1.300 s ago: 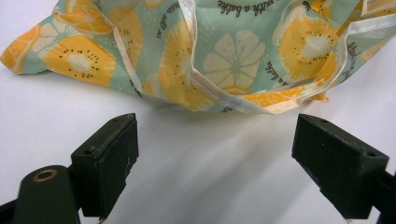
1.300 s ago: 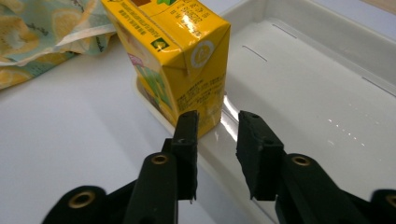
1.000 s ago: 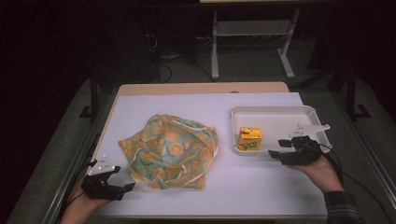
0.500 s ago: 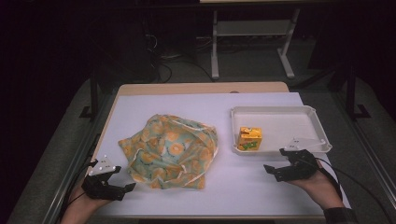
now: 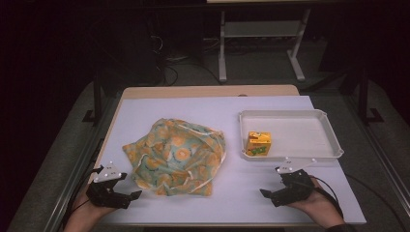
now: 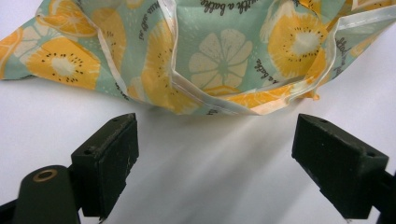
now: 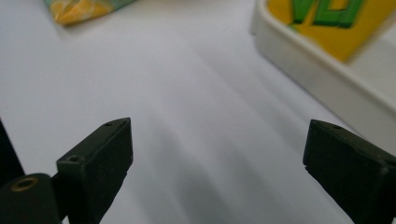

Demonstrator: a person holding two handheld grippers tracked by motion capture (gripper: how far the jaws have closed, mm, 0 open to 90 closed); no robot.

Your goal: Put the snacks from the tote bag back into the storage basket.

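Right gripper [image 5: 276, 189]: near edge of the table [image 5: 232, 203], just below the tray [image 5: 333, 140]. Its jaws have just been opening and stand wide with nothing between them, bare table under them.

Left gripper [image 5: 126, 185]: near left corner, jaws spread and empty, pointed at the bag [image 5: 176, 157].

Step, by judgement: carton [image 5: 258, 143] set down in the tray and let go; the right hand is clear of it. The next move likely calls for both grippers to reach the bag's near hem.

Bag: crumpled cloth at mid-table, teal with orange and yellow citrus slices, pale trim, mouth slack.

Carton: small, yellow, green lettering, in the tray's near left corner.
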